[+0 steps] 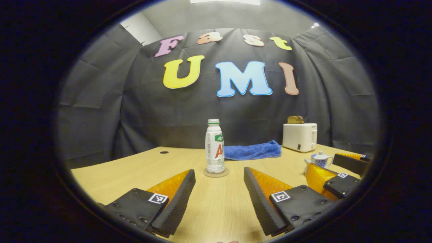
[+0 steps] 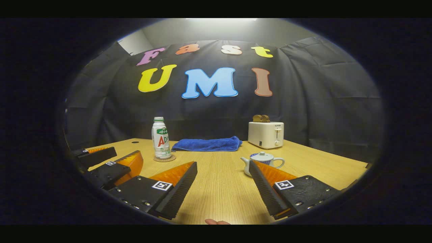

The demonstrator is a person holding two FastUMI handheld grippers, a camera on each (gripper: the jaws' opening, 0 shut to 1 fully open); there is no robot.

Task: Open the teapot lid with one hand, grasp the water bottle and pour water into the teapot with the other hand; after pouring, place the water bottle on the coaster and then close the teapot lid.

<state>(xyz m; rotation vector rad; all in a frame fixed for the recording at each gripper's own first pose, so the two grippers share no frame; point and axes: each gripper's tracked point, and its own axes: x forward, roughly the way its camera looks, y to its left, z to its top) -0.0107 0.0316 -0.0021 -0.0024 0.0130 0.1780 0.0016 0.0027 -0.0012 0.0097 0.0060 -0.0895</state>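
From the left gripper view I found the teapot (image 1: pixel 320 159) partly hidden behind the right gripper (image 1: pixel 341 170), which was itself cut off at the view's right side. In the right gripper view one finger (image 2: pixel 266 187) of the right gripper (image 2: pixel 221 189) covered the teapot's (image 2: pixel 265 158) lower body; its lid sat in place. The label on the water bottle (image 1: pixel 215 148) was too small for me to make out. The bottle stood upright on the coaster (image 1: pixel 216 173), around the middle of the bench (image 1: pixel 111 172), straight ahead of the left gripper (image 1: pixel 219 194) and well apart from it. Both tongs stood wide apart, holding nothing. Along the bench's far edge lay a blue towel (image 1: pixel 253 151) and a white toaster (image 1: pixel 299 136).
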